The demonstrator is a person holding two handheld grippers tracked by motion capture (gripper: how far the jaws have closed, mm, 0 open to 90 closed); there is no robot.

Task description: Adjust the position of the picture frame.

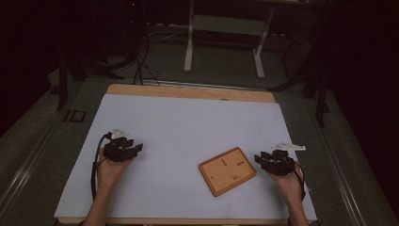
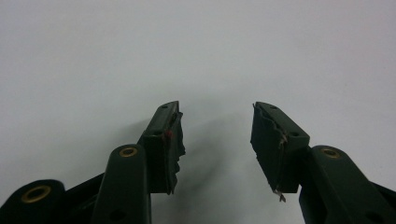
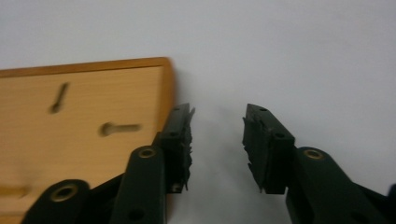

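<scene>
Holding both grippers empty, you have the right gripper [image 3: 217, 140] parted beside the wooden board [image 1: 227, 171], left gripper [image 2: 216, 140] wide; nothing grasped yet.

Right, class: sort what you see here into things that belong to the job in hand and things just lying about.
Job in hand:
- wooden board
- right gripper, open beside it
- left gripper, open

Lying about:
- white table
- grey stand
- floor cables

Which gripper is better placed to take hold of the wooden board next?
Right. The right gripper, jaws open, sits just beside the wooden board; the left gripper, also open, is far across the white table.
</scene>
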